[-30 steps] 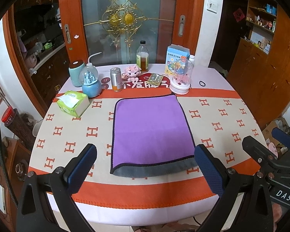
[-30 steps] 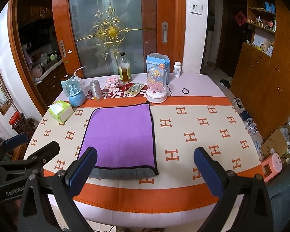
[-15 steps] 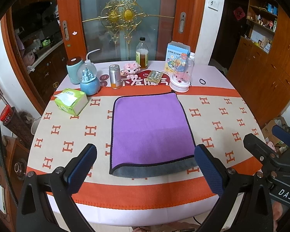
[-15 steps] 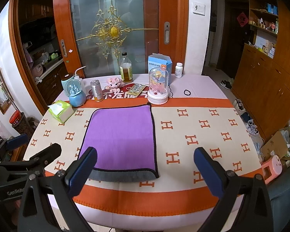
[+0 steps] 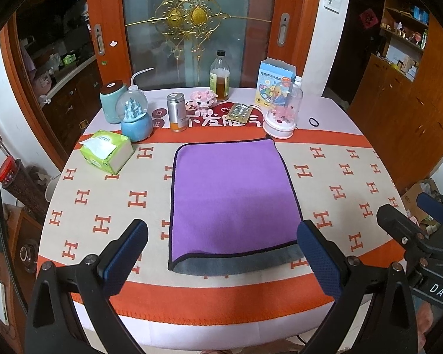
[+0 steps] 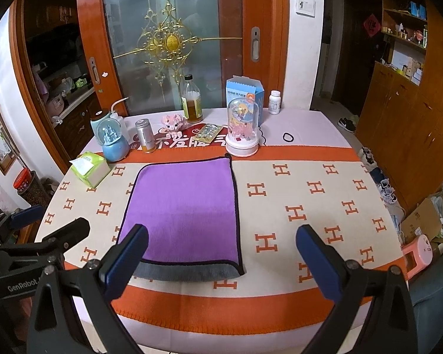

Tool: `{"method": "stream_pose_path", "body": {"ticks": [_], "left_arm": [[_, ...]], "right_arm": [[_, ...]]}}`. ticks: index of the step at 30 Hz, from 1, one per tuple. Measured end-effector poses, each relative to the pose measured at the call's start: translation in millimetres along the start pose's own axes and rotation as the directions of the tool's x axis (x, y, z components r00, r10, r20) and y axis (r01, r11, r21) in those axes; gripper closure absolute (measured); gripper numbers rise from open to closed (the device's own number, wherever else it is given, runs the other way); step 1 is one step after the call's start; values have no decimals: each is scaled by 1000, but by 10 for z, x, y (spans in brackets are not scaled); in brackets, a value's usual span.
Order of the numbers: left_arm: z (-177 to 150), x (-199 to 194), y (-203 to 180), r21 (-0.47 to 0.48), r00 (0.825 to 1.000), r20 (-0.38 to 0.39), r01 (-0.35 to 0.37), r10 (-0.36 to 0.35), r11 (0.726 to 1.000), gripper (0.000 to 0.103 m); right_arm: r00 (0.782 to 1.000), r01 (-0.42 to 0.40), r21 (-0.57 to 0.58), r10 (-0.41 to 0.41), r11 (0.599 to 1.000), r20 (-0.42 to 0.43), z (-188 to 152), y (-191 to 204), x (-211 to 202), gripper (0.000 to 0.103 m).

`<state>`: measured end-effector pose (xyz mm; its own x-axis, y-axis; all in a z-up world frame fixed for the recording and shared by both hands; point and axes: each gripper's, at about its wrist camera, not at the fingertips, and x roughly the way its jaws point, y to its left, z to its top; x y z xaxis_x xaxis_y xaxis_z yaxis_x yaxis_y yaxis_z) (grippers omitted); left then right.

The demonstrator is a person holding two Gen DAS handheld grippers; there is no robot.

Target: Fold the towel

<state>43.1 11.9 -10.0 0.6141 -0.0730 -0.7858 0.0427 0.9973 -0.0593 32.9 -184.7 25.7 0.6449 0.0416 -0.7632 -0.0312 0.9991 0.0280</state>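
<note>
orange-patterned table (image 5: 354, 183) holds a folded purple towel (image 5: 230, 194) mid-frame; left gripper (image 5: 221, 244) and right gripper (image 6: 221, 244) both spread apart, empty.

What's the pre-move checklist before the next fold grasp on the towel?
1. Left gripper open, holding nothing: ok.
2. Right gripper open, holding nothing: ok.
3. Purple towel lies flat, no bunching: ok.
4. Near edge reachable: the grey underside strip shows beyond the purple layer, nothing on it: ok.
5. Far edge clearance: the glass dome ornament stands right at the towel's far right corner; touching or not: cannot tell.
6. Side clutter: the tissue pack sits apart from the towel's left edge: ok.
</note>
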Motion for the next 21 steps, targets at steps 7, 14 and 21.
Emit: {"method": "stream_pose_path", "body": {"ticks": [7, 14, 21], "left_arm": [[25, 151, 58, -2, 1000, -12, -17, 17, 1000, 3], [21, 323, 100, 0, 999, -30, -24, 24, 1000, 3], [-37, 562, 159, 11, 997, -67, -43, 43, 999, 3]], "right_arm": [[1000, -2, 3, 2, 1000, -22, -28, -33, 160, 3], [999, -4, -10, 4, 1000, -46, -42, -29, 319, 3], [996, -14, -27, 12, 1000, -87, -89, -5, 561, 5]]}}
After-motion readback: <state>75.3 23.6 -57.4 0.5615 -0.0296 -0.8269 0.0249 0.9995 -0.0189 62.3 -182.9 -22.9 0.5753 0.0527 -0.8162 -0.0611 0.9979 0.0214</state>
